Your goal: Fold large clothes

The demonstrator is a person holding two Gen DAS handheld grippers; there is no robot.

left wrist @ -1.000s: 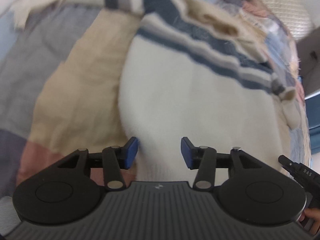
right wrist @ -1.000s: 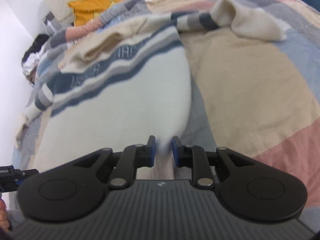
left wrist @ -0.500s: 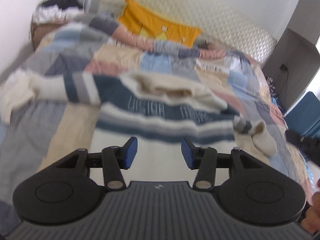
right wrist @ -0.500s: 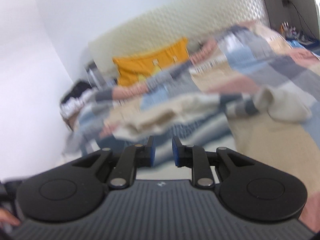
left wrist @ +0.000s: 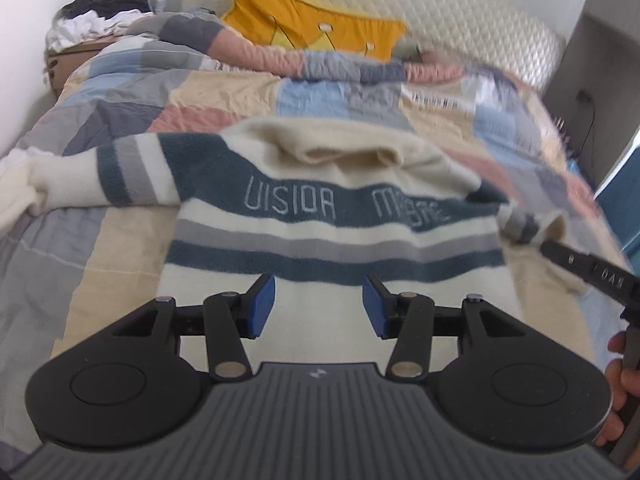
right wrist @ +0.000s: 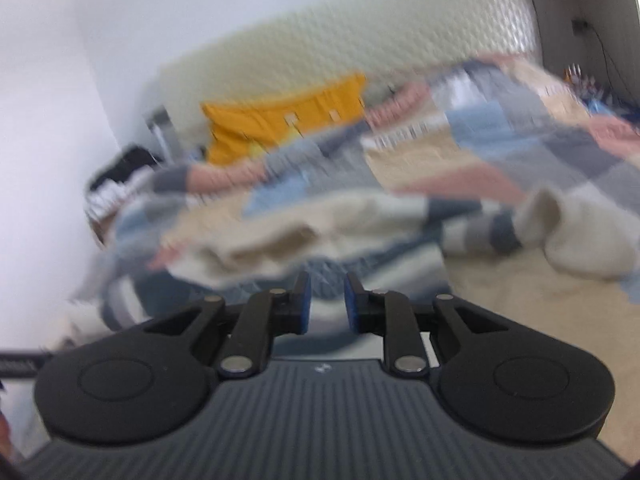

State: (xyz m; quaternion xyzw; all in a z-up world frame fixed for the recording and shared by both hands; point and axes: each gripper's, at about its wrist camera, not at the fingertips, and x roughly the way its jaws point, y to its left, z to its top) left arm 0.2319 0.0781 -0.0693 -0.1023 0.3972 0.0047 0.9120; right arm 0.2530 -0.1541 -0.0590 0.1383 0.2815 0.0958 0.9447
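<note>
Both tongs, left gripper [left wrist: 319, 306] half open and right gripper [right wrist: 324, 304] narrowly open, both empty, have lifted back from the striped sweater [left wrist: 332, 236], now spread on the patchwork quilt [left wrist: 224, 96] ahead of their tips.

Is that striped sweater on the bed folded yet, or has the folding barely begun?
Barely begun. The sweater lies spread face-up on the quilt, one sleeve stretched sideways. Neither the left gripper nor the right gripper holds anything. Every fold remains.

A patchwork-quilted bed [left wrist: 132, 92] carries a striped sweater [left wrist: 332, 232] and yellow pillow [left wrist: 308, 28].
</note>
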